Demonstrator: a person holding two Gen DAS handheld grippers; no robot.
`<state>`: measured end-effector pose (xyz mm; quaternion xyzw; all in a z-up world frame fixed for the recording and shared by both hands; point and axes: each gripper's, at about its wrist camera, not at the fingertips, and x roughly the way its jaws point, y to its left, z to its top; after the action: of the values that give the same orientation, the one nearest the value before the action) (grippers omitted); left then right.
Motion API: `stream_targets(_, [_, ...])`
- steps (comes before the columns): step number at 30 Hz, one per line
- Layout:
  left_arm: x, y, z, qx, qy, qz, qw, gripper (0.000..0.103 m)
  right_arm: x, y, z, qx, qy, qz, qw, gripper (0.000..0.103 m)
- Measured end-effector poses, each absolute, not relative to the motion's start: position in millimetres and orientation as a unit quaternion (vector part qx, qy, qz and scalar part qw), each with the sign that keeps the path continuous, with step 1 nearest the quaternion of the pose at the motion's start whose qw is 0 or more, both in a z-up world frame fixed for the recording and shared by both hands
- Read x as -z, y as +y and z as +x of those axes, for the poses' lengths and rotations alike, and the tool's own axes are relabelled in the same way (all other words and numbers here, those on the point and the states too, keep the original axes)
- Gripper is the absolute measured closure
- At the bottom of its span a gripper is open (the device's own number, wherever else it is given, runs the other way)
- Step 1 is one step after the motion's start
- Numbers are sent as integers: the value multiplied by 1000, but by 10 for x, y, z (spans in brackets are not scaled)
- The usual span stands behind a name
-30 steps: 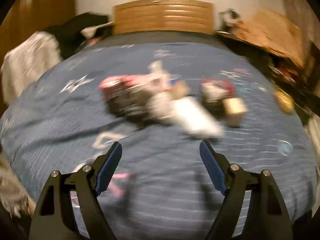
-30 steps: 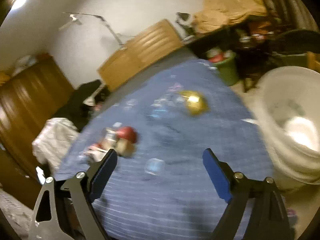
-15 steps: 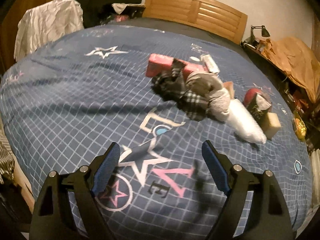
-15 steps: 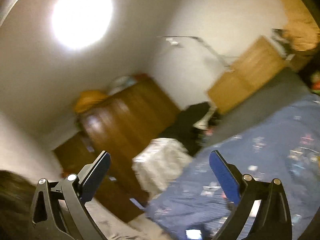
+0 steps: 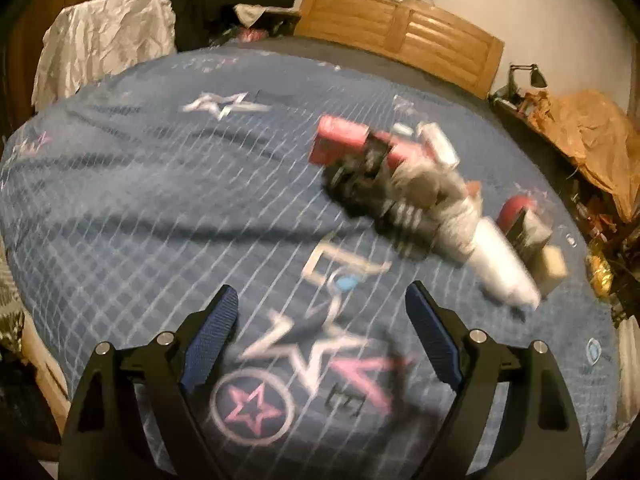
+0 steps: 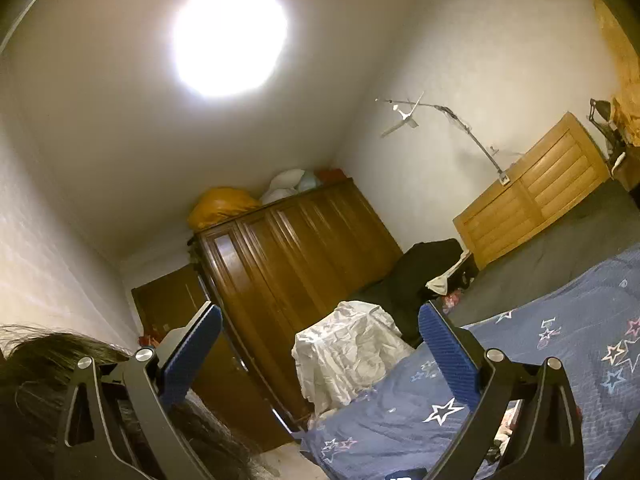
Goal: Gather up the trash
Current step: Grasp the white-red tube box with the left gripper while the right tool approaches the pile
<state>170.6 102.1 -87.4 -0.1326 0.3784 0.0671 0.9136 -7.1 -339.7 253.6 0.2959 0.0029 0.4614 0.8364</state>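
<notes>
A pile of trash lies on the blue star-print bedspread (image 5: 140,200) in the left wrist view: a pink-red box (image 5: 340,144), dark checked cloth (image 5: 368,188), a grey crumpled wad (image 5: 436,188), a white plastic bag (image 5: 500,268), a red round item (image 5: 516,208) and a tan block (image 5: 554,262). My left gripper (image 5: 320,328) is open and empty, above the bedspread, short of the pile. My right gripper (image 6: 320,352) is open and empty, tilted up toward the ceiling and wardrobe; no trash shows in its view.
A wooden headboard (image 5: 400,36) stands at the far end. White crumpled cloth (image 5: 104,36) and dark clothes (image 5: 224,4) lie at the far left. A cluttered shelf with brown paper (image 5: 592,136) runs along the right. A brown wardrobe (image 6: 288,264) stands beside the bed.
The left view has shifted slightly and blurred, with the pile still ahead to the right. The right gripper has swung up from the bed toward the ceiling and wardrobe.
</notes>
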Motion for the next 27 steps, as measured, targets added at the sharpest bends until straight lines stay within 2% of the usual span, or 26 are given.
stream_targets(4, [468,847,2083,-25,342,-104,934,21,-2560,-3502,-154,-453,1,300,840,4])
stream_targets(7, [208,534,2552,-2,318,-41,947,21,-2519,-3636,-273,-438,-9,309,844,4])
stream_targets(12, [349,-87,3351,26,364,63,929,21,-2312,-3946,-170,-333,3,342,879,4])
stream_targets(13, [428,-152,3434,17,372,77,925,28,-2211,-4003,-102,-309,20,345,886,4])
stream_targets(14, [524,-207,3522,21,388,86,917,41,-2076,-4054,-7,-277,50,342,896,4])
stream_targets(15, [617,-248,3579,36,410,88,907,76,-1977,-4075,51,-262,71,337,902,4])
stream_targets(16, [656,-269,3579,43,415,91,904,102,-1826,-4089,132,-244,94,327,908,4])
stream_targets(19, [593,-227,3393,80,392,75,914,103,-1352,-4024,335,-176,147,271,935,4])
stream_targets(23, [158,151,2783,99,323,-4,941,103,-671,-3800,532,-127,197,175,956,4])
stream_targets(27, [-67,493,2206,90,289,-34,952,103,123,-3517,829,-99,255,110,955,4])
